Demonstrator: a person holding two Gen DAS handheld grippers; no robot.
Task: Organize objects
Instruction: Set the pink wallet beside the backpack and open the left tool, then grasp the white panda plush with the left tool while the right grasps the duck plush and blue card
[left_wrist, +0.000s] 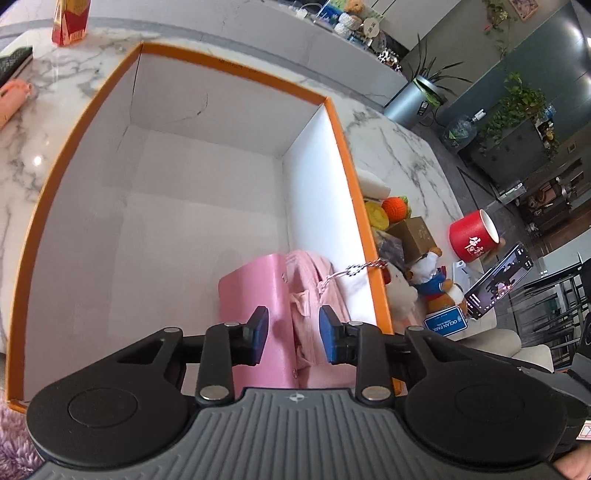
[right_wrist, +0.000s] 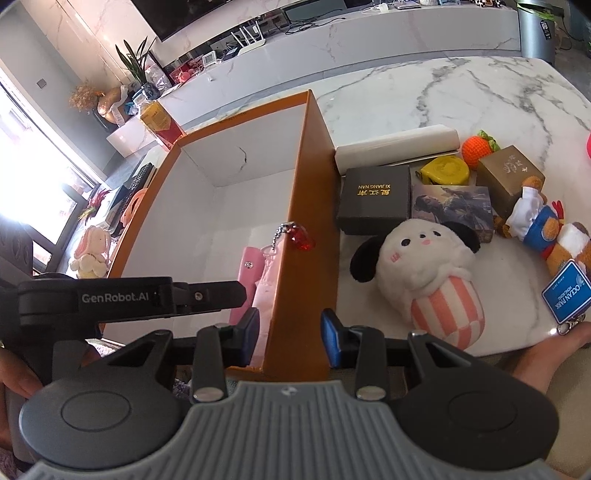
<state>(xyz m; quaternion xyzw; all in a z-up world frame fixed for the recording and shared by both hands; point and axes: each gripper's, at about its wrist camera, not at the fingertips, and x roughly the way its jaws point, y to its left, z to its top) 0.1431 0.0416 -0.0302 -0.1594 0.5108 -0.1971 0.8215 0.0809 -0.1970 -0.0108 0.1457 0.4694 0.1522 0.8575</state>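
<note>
Step in hand: the pink wallet lies inside the orange box, so this reads as the moment of letting it go; the rest of the items wait outside on the bench.
Left gripper: hangs over the wallet in the box's near right corner, fingers partly apart with a clear gap; the pads press on nothing.
Right gripper: straddles the box's right wall, one finger inside and one outside; the wall stands between them, but I cannot tell whether the pads press on it.
Wallet's look: glossy pink, flat, with snap studs and a softer pale pink flap; a beaded chain runs from it over the wall.
Red charm: a faceted red piece at the chain's end, hanging over the top of the wall on its outer side.
Next move: probably lift the left gripper clear, tuck the charm inside, then reach for another item.
Candidates: white plush dog, black box, gold box, orange knitted fruit, all close together just beside the wall.
Caution: the dangling chain could snag on a finger.
</note>
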